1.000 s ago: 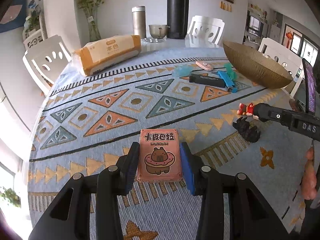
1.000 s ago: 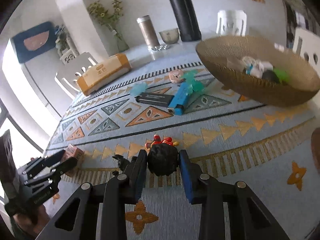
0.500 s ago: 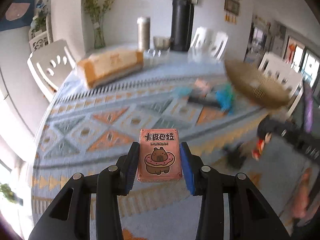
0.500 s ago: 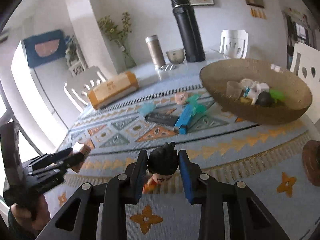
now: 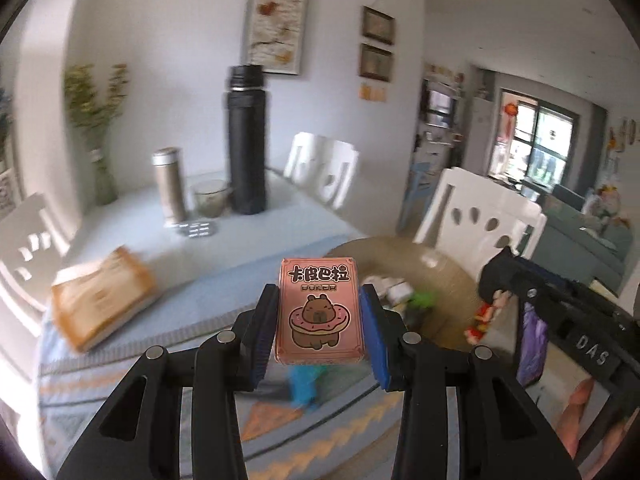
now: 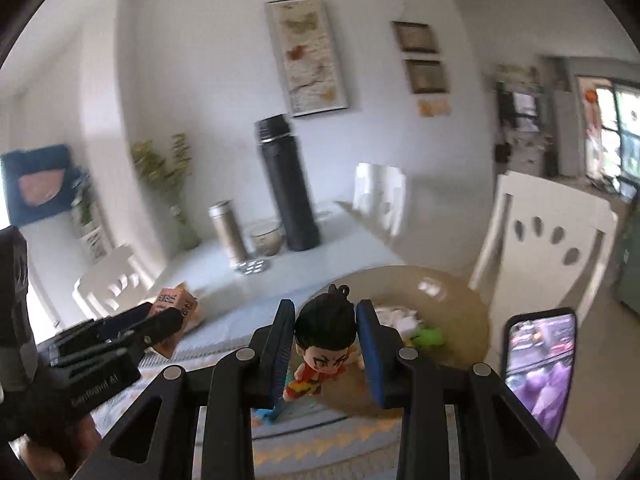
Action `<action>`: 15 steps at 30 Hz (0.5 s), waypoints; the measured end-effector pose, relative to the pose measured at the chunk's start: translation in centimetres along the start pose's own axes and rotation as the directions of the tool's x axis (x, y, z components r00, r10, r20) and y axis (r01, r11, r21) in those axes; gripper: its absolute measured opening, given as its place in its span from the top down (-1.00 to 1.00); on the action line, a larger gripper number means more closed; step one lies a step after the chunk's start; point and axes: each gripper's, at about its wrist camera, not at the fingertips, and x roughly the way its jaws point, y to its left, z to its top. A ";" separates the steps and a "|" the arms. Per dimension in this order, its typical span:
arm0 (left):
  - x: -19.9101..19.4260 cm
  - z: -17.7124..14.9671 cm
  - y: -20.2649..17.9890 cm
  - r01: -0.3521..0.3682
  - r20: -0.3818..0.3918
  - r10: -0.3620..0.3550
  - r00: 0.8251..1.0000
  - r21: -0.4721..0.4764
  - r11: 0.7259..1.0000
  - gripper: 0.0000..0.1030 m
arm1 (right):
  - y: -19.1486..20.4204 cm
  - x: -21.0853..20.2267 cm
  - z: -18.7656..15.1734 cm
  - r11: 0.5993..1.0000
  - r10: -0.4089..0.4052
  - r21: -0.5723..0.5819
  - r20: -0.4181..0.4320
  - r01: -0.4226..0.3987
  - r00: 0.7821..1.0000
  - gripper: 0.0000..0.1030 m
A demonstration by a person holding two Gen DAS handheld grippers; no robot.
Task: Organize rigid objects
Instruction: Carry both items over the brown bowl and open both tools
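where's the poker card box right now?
In the left gripper, clamped between its fingers and off the table, with the woven basket just behind it to the right. The right wrist view shows it at left, beside the figurine.

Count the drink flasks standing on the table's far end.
2. The tall black flask stands at the far end; the shorter steel flask stands to its left, with a glass bowl between them. Others may be hidden out of frame.

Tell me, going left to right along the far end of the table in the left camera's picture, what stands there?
Vase of stems → steel flask → glass bowl → tall black flask → white chair, behind the table.
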 end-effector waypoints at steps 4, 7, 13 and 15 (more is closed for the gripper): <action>5.8 0.3 -2.4 0.054 -0.085 -0.053 0.995 0.011 0.998 0.27 | -1.9 3.5 0.2 0.994 -0.096 0.039 -0.112 0.101 0.989 0.40; 9.1 -0.6 -3.3 0.069 -0.148 -0.066 0.987 0.011 0.998 0.27 | -2.5 6.2 -0.9 0.991 -0.123 0.033 -0.190 0.132 0.974 0.40; 11.0 -1.9 -2.4 0.086 -0.191 -0.092 0.977 -0.039 0.995 0.09 | -5.1 9.1 -1.5 0.987 -0.019 0.150 -0.287 0.064 0.958 0.34; 9.9 -1.8 -1.4 0.074 -0.176 -0.081 0.981 -0.047 0.996 0.09 | -5.0 8.3 -1.3 0.987 -0.042 0.138 -0.270 0.082 0.962 0.34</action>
